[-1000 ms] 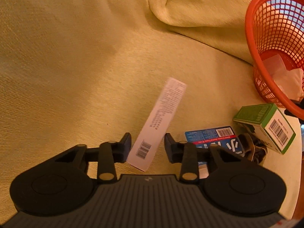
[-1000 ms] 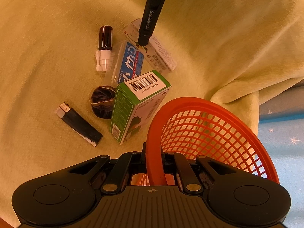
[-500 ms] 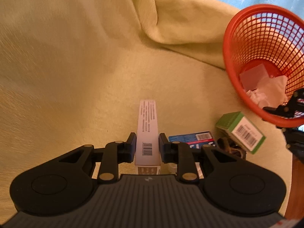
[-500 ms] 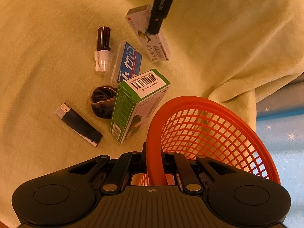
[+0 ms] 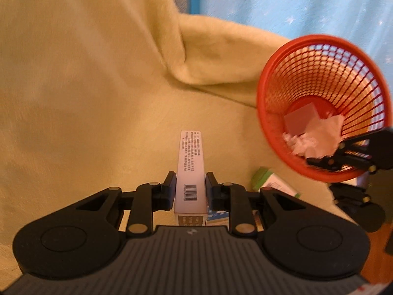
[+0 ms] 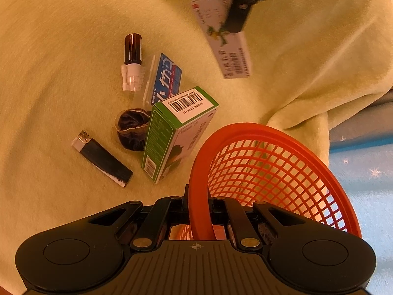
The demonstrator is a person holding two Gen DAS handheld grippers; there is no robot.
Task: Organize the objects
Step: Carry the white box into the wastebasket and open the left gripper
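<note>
My left gripper is shut on a long white box with a barcode and holds it above the yellow blanket. In the right wrist view that white box hangs in the air, with one of the left fingers across it. My right gripper is shut on the rim of an orange mesh basket. From the left wrist view the basket is at the right with crumpled paper inside, and the right gripper clamps its near rim.
On the blanket lie a green box, a blue pack, a brown bottle with a white cap, a dark lighter and a dark round pouch. A blanket fold rises behind the basket.
The left gripper closed on the white box, lifted it off the blanket and carried it up and toward the basket. The right gripper kept its hold on the basket rim.
</note>
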